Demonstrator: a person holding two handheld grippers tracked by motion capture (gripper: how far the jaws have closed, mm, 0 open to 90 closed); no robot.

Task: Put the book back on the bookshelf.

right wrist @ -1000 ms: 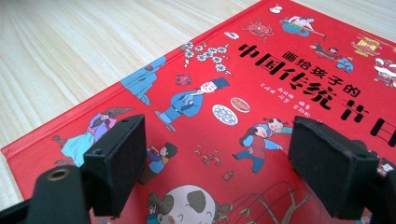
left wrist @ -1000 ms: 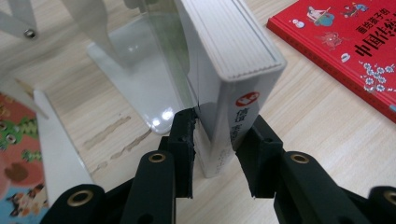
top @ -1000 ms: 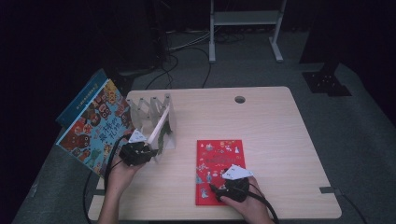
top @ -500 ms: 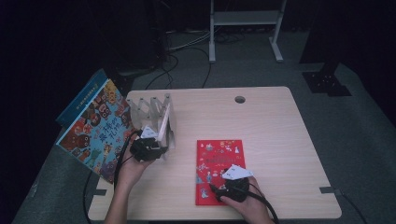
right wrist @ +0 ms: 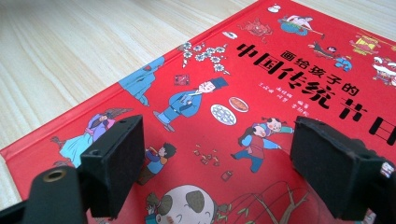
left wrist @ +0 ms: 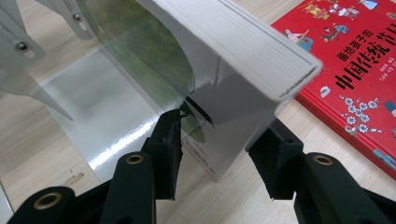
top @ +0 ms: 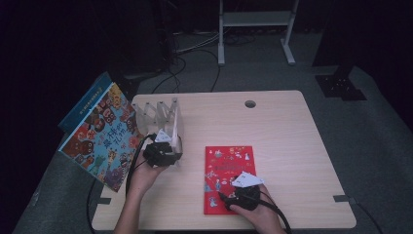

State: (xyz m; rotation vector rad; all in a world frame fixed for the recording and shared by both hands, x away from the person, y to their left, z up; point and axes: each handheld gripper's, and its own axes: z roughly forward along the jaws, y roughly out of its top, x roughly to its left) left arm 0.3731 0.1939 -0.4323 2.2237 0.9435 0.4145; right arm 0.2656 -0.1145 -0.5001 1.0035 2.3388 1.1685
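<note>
Now the left gripper (top: pixel 168 150) sits further right along the clear book rack (top: pixel 155 113) than a second ago, at the rack's near end by the tabletop's left edge. Its jaws have just been opening: in the left gripper view they straddle the lower corner of the grey book (left wrist: pixel 233 79) standing in the rack, one pad near the cover, the other clear of the spine, so no pinch. Right gripper (top: pixel 233 191) hasn't moved: jaws spread, hovering over the red picture book (right wrist: pixel 261 93), which lies flat near the tabletop's front edge, right of the rack. No contact visible there.
</note>
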